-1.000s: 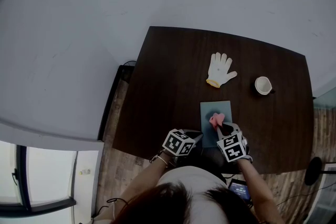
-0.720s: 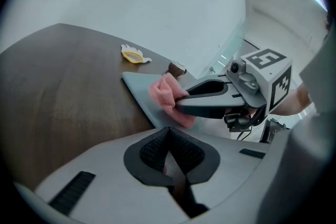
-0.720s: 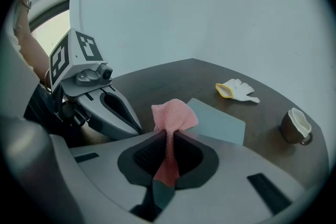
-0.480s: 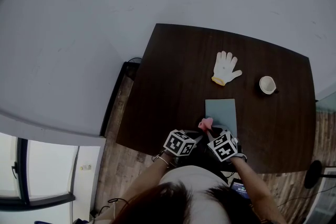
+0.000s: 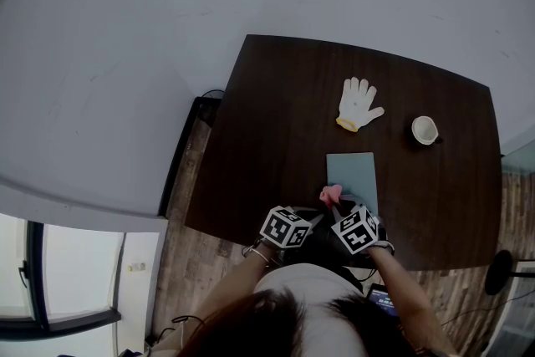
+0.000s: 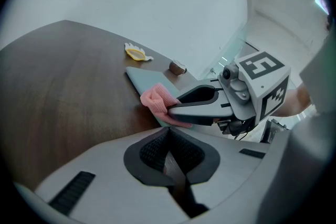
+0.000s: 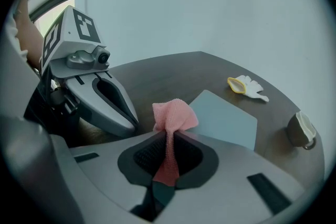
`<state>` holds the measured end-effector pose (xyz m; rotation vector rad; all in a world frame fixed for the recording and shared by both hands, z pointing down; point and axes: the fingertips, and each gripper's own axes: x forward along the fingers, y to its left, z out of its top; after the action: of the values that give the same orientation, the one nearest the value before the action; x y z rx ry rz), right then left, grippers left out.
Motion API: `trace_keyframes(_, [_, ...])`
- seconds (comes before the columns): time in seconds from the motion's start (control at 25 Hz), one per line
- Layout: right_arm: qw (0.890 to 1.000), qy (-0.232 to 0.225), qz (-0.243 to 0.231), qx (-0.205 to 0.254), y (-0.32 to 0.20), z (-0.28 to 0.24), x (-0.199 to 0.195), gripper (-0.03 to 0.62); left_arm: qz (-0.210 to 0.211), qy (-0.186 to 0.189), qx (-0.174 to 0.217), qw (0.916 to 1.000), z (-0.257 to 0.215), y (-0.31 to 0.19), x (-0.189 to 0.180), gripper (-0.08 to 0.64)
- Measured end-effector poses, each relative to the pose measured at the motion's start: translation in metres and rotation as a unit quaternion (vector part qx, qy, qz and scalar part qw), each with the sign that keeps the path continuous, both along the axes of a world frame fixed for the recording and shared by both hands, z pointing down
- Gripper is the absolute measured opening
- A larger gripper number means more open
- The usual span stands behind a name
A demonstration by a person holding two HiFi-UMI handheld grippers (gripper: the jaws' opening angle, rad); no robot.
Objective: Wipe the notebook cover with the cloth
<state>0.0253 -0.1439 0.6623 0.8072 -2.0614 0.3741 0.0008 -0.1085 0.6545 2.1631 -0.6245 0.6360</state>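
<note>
A pale teal notebook [image 5: 352, 178] lies flat on the dark wooden table [image 5: 276, 121], near its front edge. My right gripper [image 5: 336, 206] is shut on a pink cloth [image 5: 329, 195], which bunches out past the jaws at the notebook's near left corner. In the right gripper view the cloth [image 7: 174, 115] runs down between the jaws, with the notebook [image 7: 224, 120] just beyond on the right. My left gripper [image 5: 313, 218] sits close beside the right one, off the notebook. In its own view the left gripper [image 6: 169, 137] is shut with nothing in it.
A white work glove [image 5: 359, 104] with a yellow cuff lies beyond the notebook. A small cup [image 5: 424, 130] stands at the far right. The table's front edge runs just under both grippers, and wooden floor [image 5: 188, 205] shows on the left.
My right gripper has pulled the cloth back and to the left, from the middle of the notebook cover to its near left corner. The left gripper has stayed where it was.
</note>
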Motion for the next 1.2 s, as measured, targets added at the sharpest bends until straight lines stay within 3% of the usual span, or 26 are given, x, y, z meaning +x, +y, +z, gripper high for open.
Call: trace_keyframes(1.2, [0.991,0.024,0.13,0.0,-0.002,0.007,0.108,0.038,0.012,0.004,-0.006,0.9999,0.002,0.009,0.01,0.018])
